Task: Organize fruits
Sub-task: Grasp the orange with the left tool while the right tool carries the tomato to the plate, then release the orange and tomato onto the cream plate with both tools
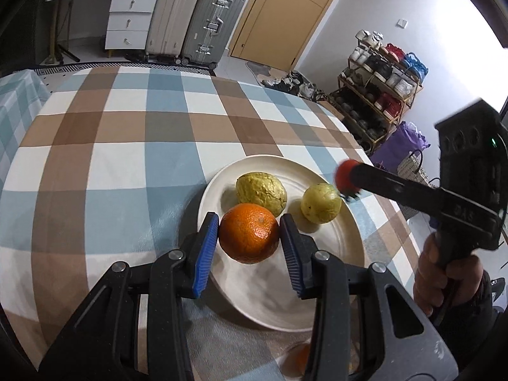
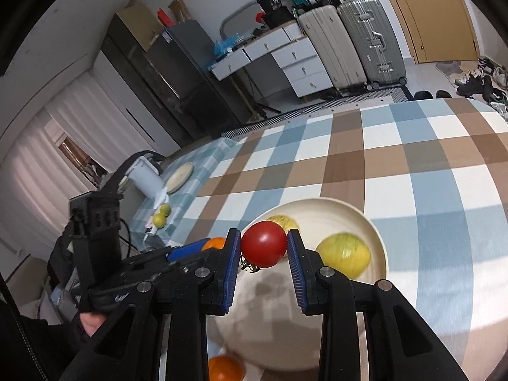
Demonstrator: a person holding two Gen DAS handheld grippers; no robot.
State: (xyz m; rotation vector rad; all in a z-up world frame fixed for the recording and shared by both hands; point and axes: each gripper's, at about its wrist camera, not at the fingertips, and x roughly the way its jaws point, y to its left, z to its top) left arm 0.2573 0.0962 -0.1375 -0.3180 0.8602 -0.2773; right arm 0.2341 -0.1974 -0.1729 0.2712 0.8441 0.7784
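My left gripper (image 1: 249,222) is shut on an orange (image 1: 249,238), held just above the near part of a cream plate (image 1: 254,295). On the plate lie a wrinkled yellow-green fruit (image 1: 261,193) and a smoother round one (image 1: 320,203). My right gripper (image 2: 263,236) is shut on a red tomato (image 2: 263,244) over the same plate (image 2: 358,219). From the left wrist view it reaches in from the right, tomato (image 1: 344,176) at its tip. The round fruit (image 2: 344,255) lies right of the tomato, and the wrinkled one (image 2: 284,222) is mostly hidden behind it.
A second orange (image 2: 225,366) lies on the checked tablecloth (image 1: 127,158) near the plate's front rim, under the grippers. A side table at left holds a small plate (image 2: 179,176) and two yellow-green fruits (image 2: 162,216). Suitcases (image 1: 197,16) and a shoe rack (image 1: 377,85) stand beyond the table.
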